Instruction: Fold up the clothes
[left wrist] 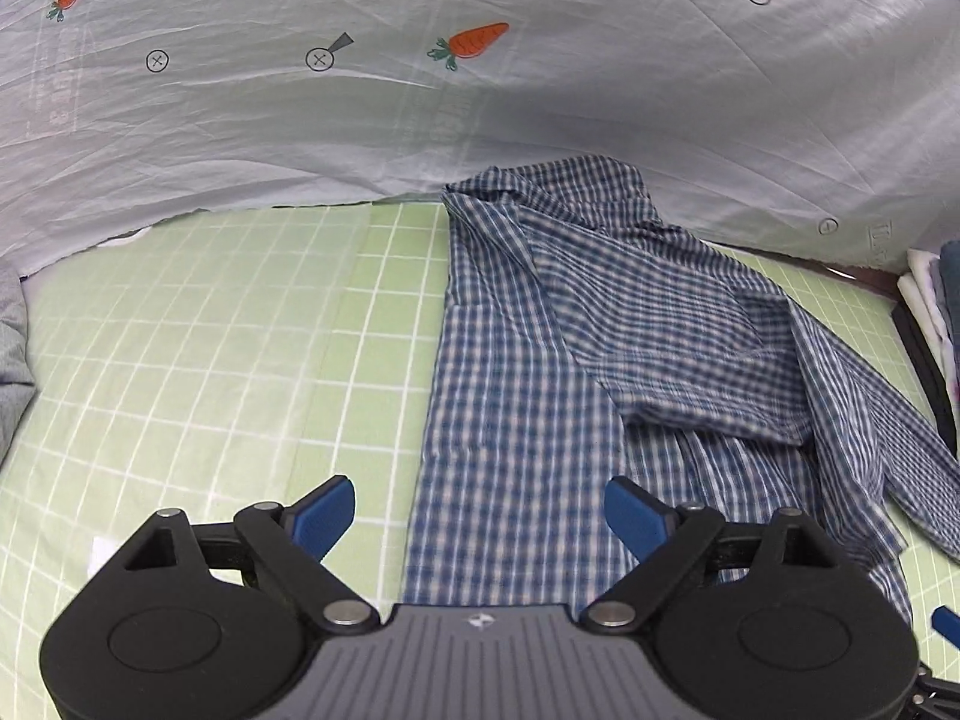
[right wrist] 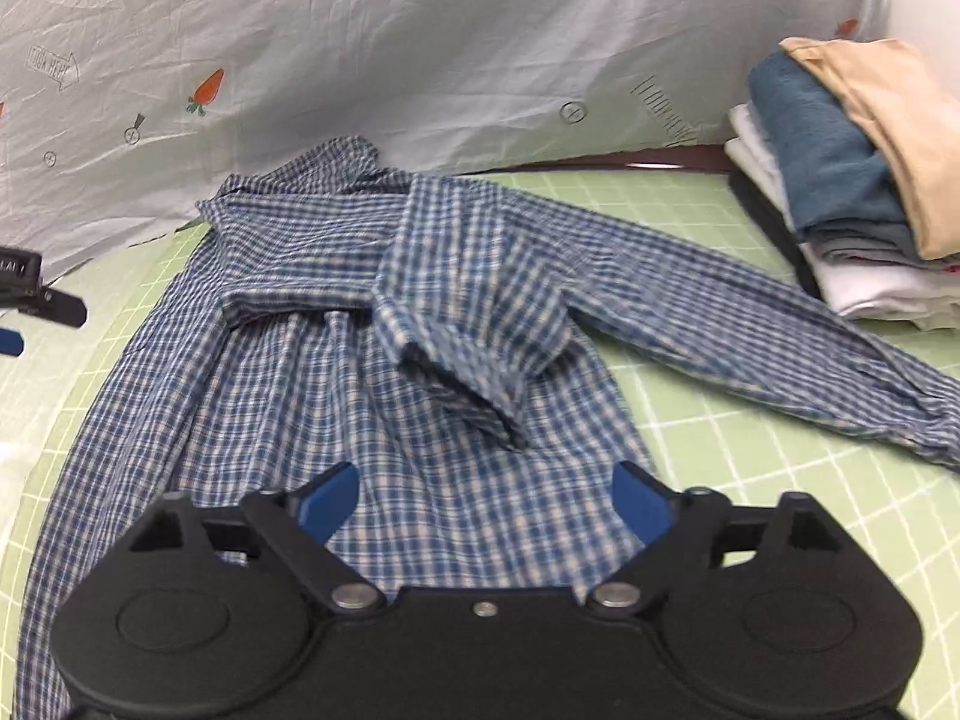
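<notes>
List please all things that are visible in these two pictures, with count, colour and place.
checked shirt: one, blue and white, spread on the mat, one sleeve folded across its body, the other stretched out to the right
grid mat: one, green with white lines, under the shirt
printed sheet: one, pale grey with carrots, behind the mat
folded clothes stack: one, white, blue and beige, far right
grey cloth: one, left edge
left gripper: black with blue pads, open, empty
right gripper: same colours, open, empty

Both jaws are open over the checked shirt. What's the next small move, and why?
Probably take the right gripper to the long sleeve that lies stretched towards the stack of folded clothes and grasp it: the other sleeve is already folded across the shirt.
</notes>
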Action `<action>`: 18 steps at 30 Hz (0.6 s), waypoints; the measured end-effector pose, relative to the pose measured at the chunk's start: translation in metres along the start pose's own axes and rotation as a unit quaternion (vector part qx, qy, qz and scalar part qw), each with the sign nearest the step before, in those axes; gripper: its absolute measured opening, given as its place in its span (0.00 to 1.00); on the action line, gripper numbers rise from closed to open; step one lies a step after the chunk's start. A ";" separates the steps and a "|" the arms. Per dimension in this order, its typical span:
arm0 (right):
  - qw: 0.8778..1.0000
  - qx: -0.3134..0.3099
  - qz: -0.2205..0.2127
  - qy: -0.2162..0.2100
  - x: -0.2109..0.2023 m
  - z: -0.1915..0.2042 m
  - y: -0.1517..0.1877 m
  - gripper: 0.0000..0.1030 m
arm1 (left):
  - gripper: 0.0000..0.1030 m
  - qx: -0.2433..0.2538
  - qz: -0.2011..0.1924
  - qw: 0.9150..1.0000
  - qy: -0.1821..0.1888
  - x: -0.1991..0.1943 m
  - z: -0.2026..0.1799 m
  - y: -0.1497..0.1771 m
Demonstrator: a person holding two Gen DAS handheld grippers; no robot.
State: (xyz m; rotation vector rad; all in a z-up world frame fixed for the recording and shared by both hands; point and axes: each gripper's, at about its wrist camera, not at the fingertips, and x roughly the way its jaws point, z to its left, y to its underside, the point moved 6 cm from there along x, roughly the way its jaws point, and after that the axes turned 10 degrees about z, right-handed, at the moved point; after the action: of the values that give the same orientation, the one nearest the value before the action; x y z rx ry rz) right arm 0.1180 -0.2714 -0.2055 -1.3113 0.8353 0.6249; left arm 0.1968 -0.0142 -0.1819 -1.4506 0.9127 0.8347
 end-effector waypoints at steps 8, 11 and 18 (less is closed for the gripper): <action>0.999 0.037 -0.008 0.028 -0.020 -0.056 0.023 1.00 | 0.92 0.042 0.018 0.999 0.009 -0.016 -0.063 0.043; 0.999 0.038 -0.004 0.029 -0.018 -0.070 0.028 1.00 | 0.92 0.066 0.024 0.998 0.003 -0.013 -0.089 0.052; 0.998 0.056 0.009 0.033 -0.008 -0.101 0.021 1.00 | 0.92 0.093 0.038 0.994 0.036 0.002 -0.143 0.041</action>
State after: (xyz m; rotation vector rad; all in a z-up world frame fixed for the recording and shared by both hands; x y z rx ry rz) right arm 0.0791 -0.3668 -0.2158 -1.2295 0.9233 0.5439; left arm 0.1597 -0.1581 -0.1915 -1.2977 1.0774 0.7365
